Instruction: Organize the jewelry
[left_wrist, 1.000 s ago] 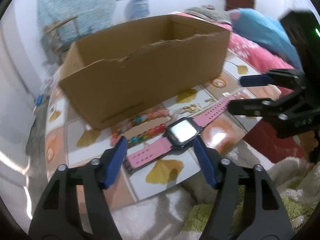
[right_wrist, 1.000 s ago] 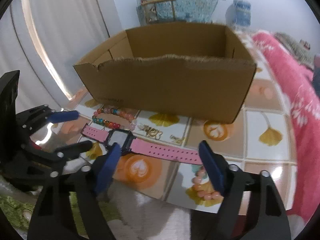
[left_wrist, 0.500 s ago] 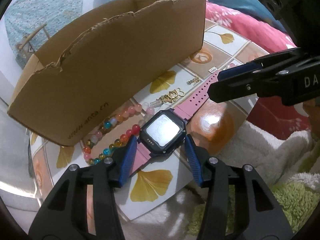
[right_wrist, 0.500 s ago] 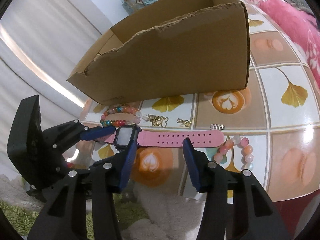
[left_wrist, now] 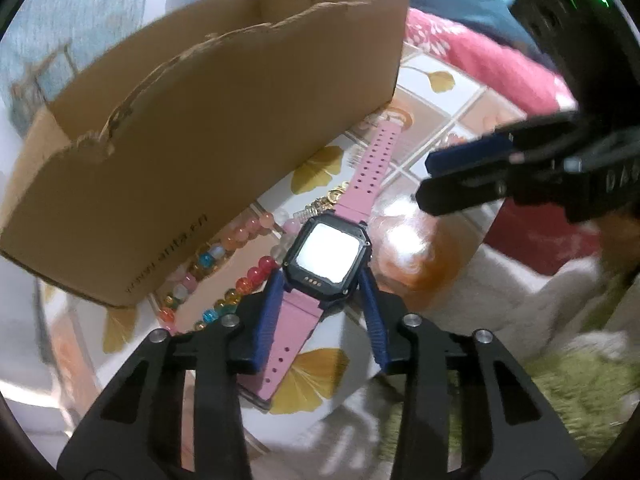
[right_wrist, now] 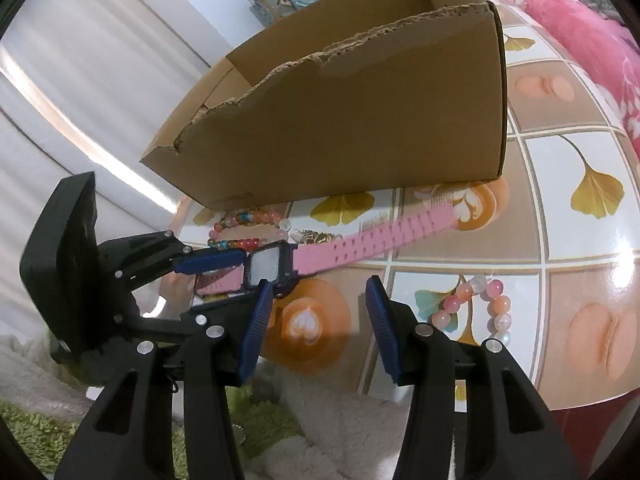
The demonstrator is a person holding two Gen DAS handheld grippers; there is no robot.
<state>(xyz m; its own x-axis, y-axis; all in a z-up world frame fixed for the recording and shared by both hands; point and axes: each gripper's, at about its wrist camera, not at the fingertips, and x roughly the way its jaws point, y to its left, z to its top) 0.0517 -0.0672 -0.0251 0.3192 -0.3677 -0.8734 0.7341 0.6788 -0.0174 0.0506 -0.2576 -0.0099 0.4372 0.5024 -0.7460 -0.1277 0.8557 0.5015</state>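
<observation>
A: Where is the pink watch [left_wrist: 325,258]?

B: On the patterned tabletop [right_wrist: 568,248], in front of the cardboard box [right_wrist: 360,120], beside the bead bracelets [left_wrist: 224,272].

A: And the jaws?

B: The left gripper [left_wrist: 323,280] jaws have just been closing and now pinch the watch case. The right gripper [right_wrist: 318,296] jaws stand spread with nothing between them, just beside the strap

White curtains [right_wrist: 60,80], a pink floral blanket [right_wrist: 580,20] — green shaggy rug [right_wrist: 24,432] below.
</observation>
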